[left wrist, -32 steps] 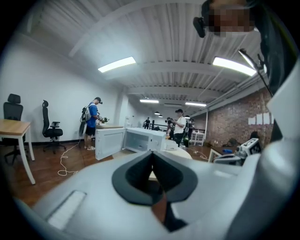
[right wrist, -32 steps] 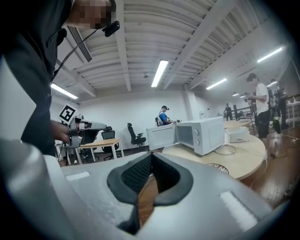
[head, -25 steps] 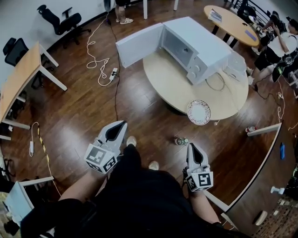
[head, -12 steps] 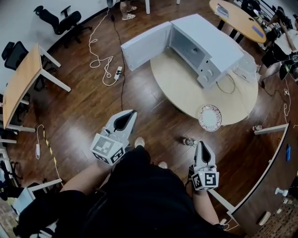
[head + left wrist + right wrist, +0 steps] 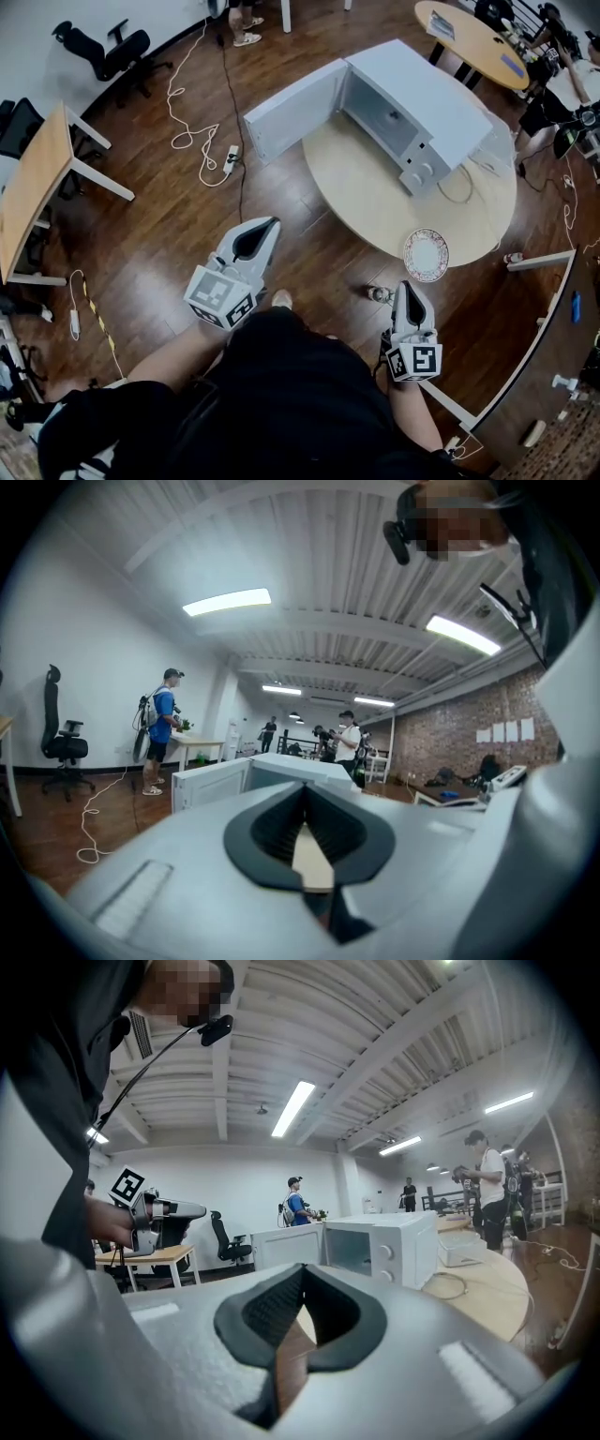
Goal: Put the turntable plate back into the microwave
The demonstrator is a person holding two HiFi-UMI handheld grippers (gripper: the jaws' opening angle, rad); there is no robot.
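- Head view: the turntable plate (image 5: 426,254) lies flat at the near edge of the round table (image 5: 366,192), a short way ahead of the right gripper (image 5: 406,291) and slightly to its right. It is far off to the right of the left gripper (image 5: 265,228).
- Both grippers are carried low in front of the person, clenched and empty. Neither touches the plate.
- The microwave (image 5: 417,108) stands at the table's far side, well beyond both sets of jaws, with its door (image 5: 295,108) swung wide and the cavity free to load.
- Left gripper view: the jaws are pressed together with nothing between them. The microwave and its open door sit straight ahead past the tips, and the plate doesn't show here.
- Right gripper view: the jaws are shut tight, nothing gripped. The microwave is beyond them and a bit to the right, and the plate is hidden below the gripper body.
- Handling call: the plate looks rigid, smooth and breakable, with some weight, so it is likely slippery in a pinch.
- The best hold is probably the rim nearest the table edge, one jaw above and one below, carried level. Whether that rim overhangs the edge I can't tell.
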